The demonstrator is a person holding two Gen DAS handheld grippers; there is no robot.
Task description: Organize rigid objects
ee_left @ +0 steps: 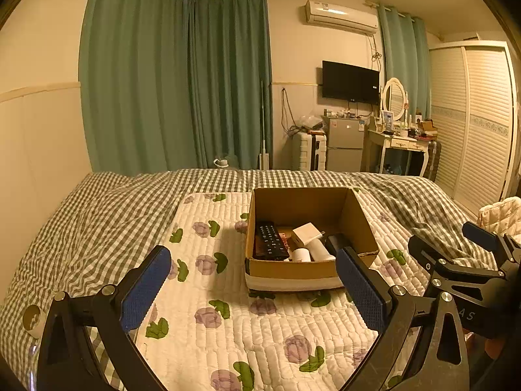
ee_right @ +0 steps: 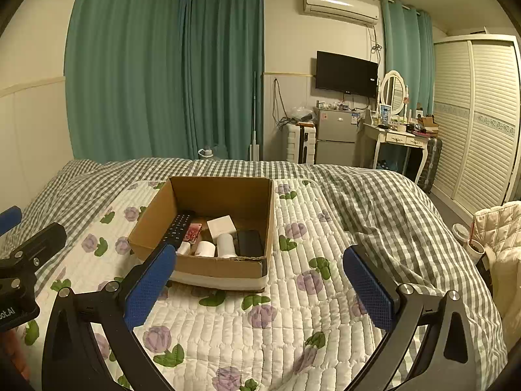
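A cardboard box (ee_left: 359,224) (ee_right: 153,221) sits on the flowered white quilt (ee_left: 247,325) on the bed. Inside lie a black remote (ee_left: 271,241) (ee_right: 177,228), a white charger cube (ee_left: 306,233) (ee_right: 221,224), white cylinders (ee_left: 320,251) (ee_right: 225,244), a small pink item (ee_right: 192,232) and a black flat object (ee_right: 249,242). My left gripper (ee_left: 255,285) hangs open just short of the box's near wall, nothing between its blue pads. My right gripper (ee_right: 260,283) is open and empty too, close to the box's near right corner. The right gripper (ee_left: 469,254) also shows at the right of the left wrist view.
A roll of tape (ee_left: 32,321) lies on the checked bedsheet (ee_left: 97,215) at the left. Beyond the bed stand green curtains, a small fridge (ee_right: 335,138), a suitcase, a dressing table (ee_right: 400,140) and a louvred wardrobe (ee_right: 482,117). A quilted bag (ee_right: 498,224) sits at the right bedside.
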